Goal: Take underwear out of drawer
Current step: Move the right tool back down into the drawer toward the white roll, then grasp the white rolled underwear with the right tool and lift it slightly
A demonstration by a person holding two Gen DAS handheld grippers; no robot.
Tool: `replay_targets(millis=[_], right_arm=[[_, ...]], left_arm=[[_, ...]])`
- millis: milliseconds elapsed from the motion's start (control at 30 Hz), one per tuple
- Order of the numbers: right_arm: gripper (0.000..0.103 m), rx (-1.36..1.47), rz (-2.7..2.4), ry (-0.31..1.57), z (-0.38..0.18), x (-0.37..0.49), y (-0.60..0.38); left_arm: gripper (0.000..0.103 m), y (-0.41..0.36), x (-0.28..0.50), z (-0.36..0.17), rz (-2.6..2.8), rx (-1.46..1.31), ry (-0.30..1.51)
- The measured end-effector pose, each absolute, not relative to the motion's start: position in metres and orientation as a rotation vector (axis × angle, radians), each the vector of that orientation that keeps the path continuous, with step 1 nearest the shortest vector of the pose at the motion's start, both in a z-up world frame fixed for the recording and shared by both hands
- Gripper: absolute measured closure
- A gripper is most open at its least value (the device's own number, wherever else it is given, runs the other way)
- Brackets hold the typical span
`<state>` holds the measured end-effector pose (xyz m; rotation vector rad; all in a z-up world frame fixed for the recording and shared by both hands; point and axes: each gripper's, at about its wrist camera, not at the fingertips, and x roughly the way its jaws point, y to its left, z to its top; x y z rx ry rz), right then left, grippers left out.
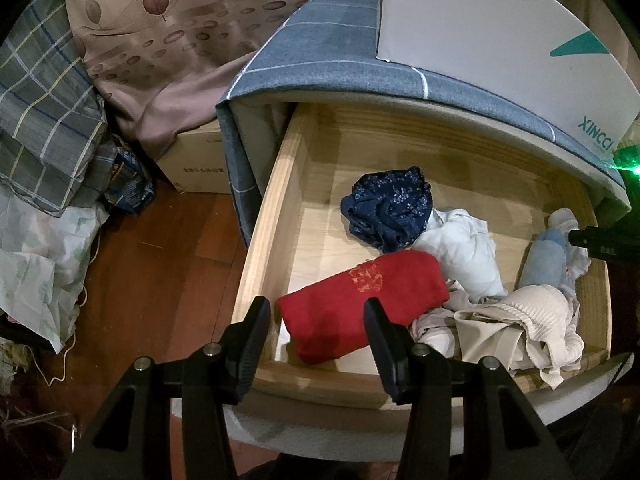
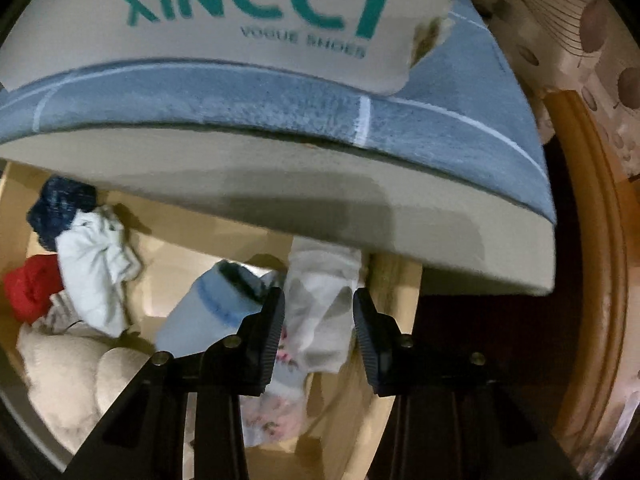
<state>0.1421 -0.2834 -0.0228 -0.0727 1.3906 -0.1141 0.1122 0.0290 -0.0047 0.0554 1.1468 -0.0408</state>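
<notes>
Left wrist view: the drawer [image 1: 264, 240] is found pulled out, with soft garments heaped loosely on its floor: a red folded piece [image 1: 352, 320] at the front, a navy patterned piece [image 1: 390, 208] and a white crumpled piece [image 1: 460, 248] behind it, and a cream ribbed garment [image 1: 540, 312] at the front right. The left gripper [image 1: 317, 304] is held over the drawer's front edge, its jaws parted about halfway, and nothing is gripped. Right wrist view: the right gripper [image 2: 319, 296] is lowered into the drawer's right end [image 2: 394, 276], and its jaws are closed as far as the cloth allows on a white floral-print piece [image 2: 320, 280], which fills the gap between the pads; a pale blue rolled item [image 2: 200, 312] lies just beside it. The fabric is judged light, limp and unbreakable. A bunched fold is the preferred hold, since a single layer may slip and neighbouring garments may be dragged along.
</notes>
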Motion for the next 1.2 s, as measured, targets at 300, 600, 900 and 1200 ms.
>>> replay_targets(millis=[300,600,900,1200], right_arm=[[0.064,-0.149,-0.111,1.399,-0.046,0.154,-0.276],[0.057,-0.215,-0.101,1.418,-0.062,0.157,-0.268],[0.064,0.006,-0.062,1.486,-0.06,0.143,-0.288],[0.064,0.077,-0.043,1.535,-0.058,0.122,-0.29]], left_arm=[[0.054,0.028,0.112,-0.006,-0.045,0.053,1.149],[0.054,0.028,0.111,-0.006,-0.045,0.049,1.15],[0.054,0.03,0.111,-0.007,-0.05,0.033,1.147],[0.054,0.03,0.112,-0.007,-0.048,0.03,1.149]])
